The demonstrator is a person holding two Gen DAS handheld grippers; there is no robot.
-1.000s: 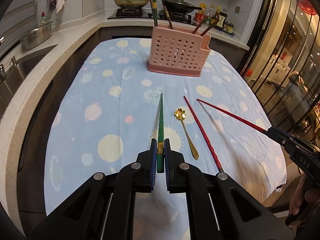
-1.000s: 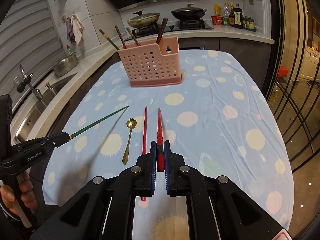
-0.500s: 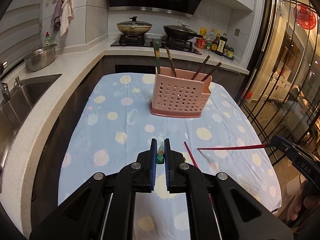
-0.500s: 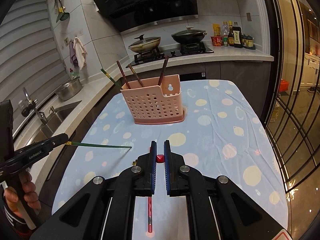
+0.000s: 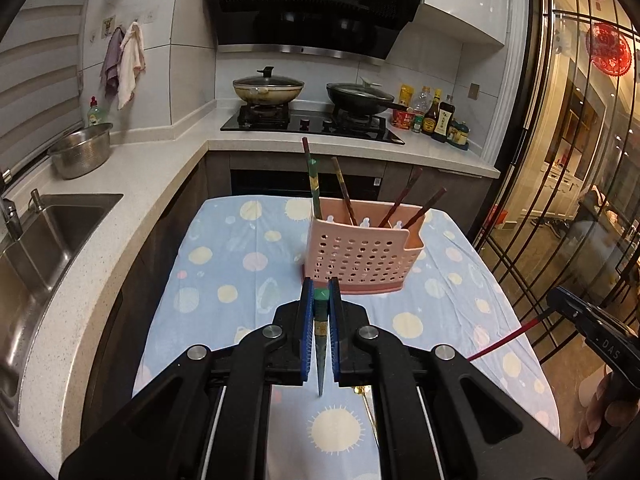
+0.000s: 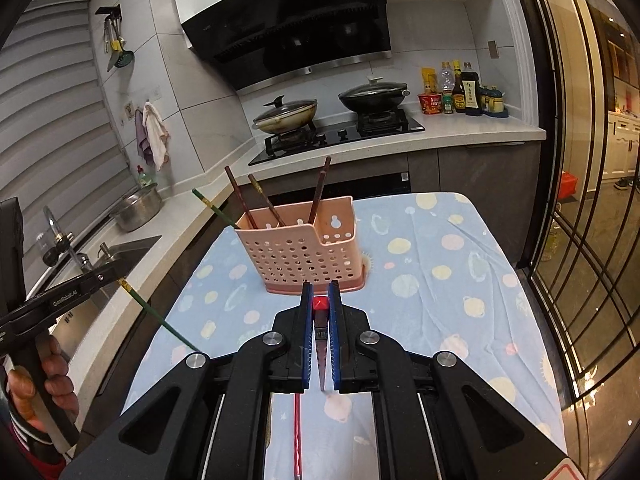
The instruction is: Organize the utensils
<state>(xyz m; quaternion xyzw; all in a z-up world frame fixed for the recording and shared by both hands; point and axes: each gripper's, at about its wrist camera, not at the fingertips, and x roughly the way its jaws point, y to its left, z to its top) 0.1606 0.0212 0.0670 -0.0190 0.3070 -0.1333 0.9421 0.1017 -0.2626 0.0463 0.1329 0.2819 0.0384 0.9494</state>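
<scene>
My left gripper (image 5: 320, 296) is shut on a green chopstick (image 5: 321, 334), held upright with its tip pointing down above the cloth. My right gripper (image 6: 319, 304) is shut on a red chopstick (image 6: 321, 344), also tip down. A pink perforated utensil holder (image 5: 358, 248) stands ahead on the table and holds several chopsticks; it also shows in the right wrist view (image 6: 298, 250). A second red chopstick (image 6: 297, 436) lies on the cloth under the right gripper. A gold spoon (image 5: 366, 398) lies partly hidden behind the left gripper.
The table wears a blue cloth with planet prints (image 5: 224, 280). A sink (image 5: 44, 236) and a steel bowl (image 5: 82, 154) are on the counter to the left. A stove with two pans (image 5: 312, 96) is behind. A glass partition (image 5: 580, 200) is on the right.
Both grippers have lifted their chopsticks off the cloth and tilted them from lying forward to tip down. Both views have risen and moved nearer the holder.
</scene>
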